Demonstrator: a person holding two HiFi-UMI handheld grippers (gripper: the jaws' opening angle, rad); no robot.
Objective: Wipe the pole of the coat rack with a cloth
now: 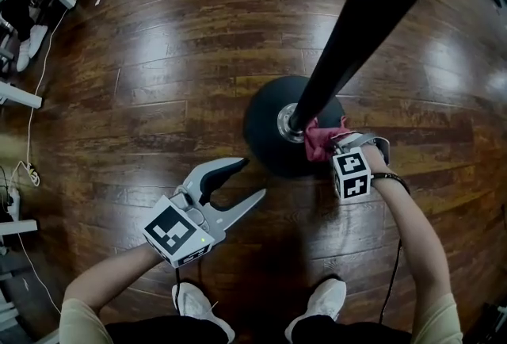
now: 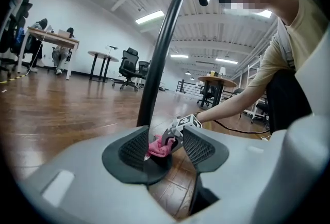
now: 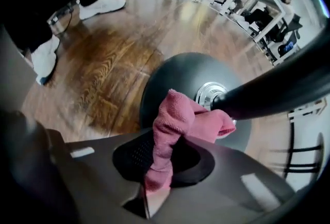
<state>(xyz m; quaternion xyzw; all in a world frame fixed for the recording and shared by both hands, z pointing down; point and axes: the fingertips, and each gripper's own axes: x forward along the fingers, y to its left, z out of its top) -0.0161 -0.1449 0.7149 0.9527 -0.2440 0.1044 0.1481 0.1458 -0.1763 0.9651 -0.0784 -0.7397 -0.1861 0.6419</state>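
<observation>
The black pole [image 1: 364, 25] of the coat rack rises from a round black base [image 1: 269, 124] on the wooden floor, joined by a metal collar [image 3: 209, 93]. My right gripper [image 1: 337, 143] is shut on a pink cloth [image 3: 172, 125], which presses against the bottom of the pole [image 3: 268, 89] just above the base [image 3: 170, 78]. The cloth [image 1: 321, 138] also shows in the head view beside the collar. My left gripper [image 1: 244, 184] hangs open and empty left of the base, its jaws pointing at it. In the left gripper view the pole [image 2: 162, 47], cloth [image 2: 159, 146] and right gripper [image 2: 178, 132] lie ahead.
My two white shoes [image 1: 202, 307] stand close behind the base. A cable [image 1: 392, 271] trails from my right arm. Desks [image 2: 51, 37], a round table [image 2: 103, 55] and office chairs [image 2: 129, 63] stand far off. A white cord [image 1: 36, 97] runs along the floor at the left.
</observation>
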